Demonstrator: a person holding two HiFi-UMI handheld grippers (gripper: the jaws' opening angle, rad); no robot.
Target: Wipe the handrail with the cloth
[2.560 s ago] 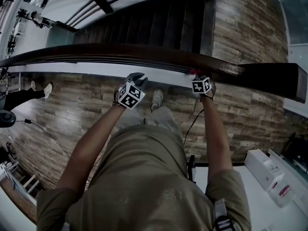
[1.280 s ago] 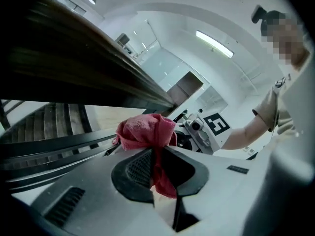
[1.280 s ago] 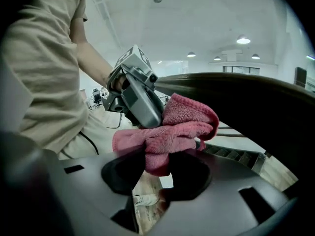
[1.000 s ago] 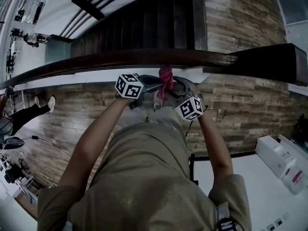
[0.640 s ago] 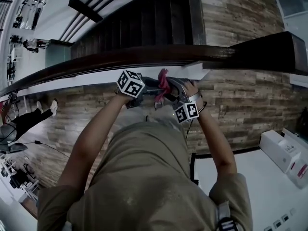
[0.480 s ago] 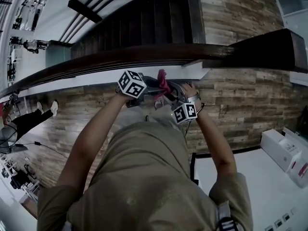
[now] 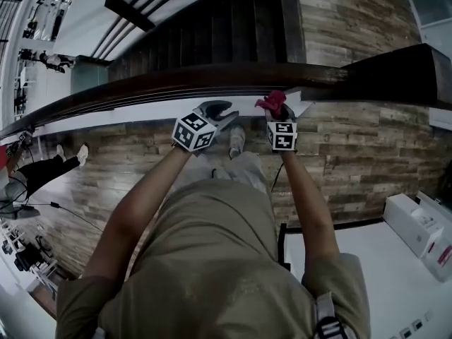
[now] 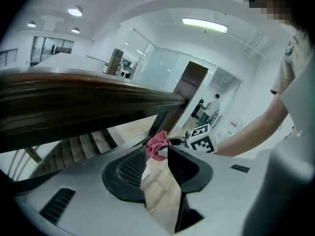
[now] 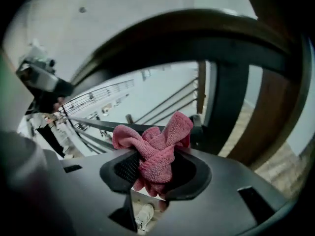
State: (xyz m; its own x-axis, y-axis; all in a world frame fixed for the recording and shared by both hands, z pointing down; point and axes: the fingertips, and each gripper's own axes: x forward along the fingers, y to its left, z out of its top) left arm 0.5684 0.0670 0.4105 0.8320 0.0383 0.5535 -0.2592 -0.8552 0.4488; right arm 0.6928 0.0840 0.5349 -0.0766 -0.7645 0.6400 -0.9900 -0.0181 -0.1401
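Nearest, two forearms are seen reaching out from a khaki shirt [image 7: 205, 260], and two grippers are counted, each topped by one cube with square markers. The left gripper [image 7: 223, 111] is held with its jaws apart, having just been opening, and nothing is caught between them; only floor and the far cloth are seen through the gap. The right gripper [image 7: 277, 116] has just been closing, and its jaws are clamped on the one cloth [image 9: 153, 149]. The cloth is pinched at its middle between the dark pads. It is a pink-red, nubby towelling, bunched into a knot-like wad with two rounded lobes pushed up above the jaws and a short tail hung below them. It is held close under the single handrail [image 7: 176, 85], a dark, glossy wooden bar curved across the view, and a gap is seen between cloth and rail in the right gripper view. The two grippers are kept near each other but apart. Below, a plank floor [image 7: 353, 154] is seen, with two white boxes [image 7: 408, 223] at the right. Beyond the rail, one dark staircase [image 7: 212, 34] is seen.
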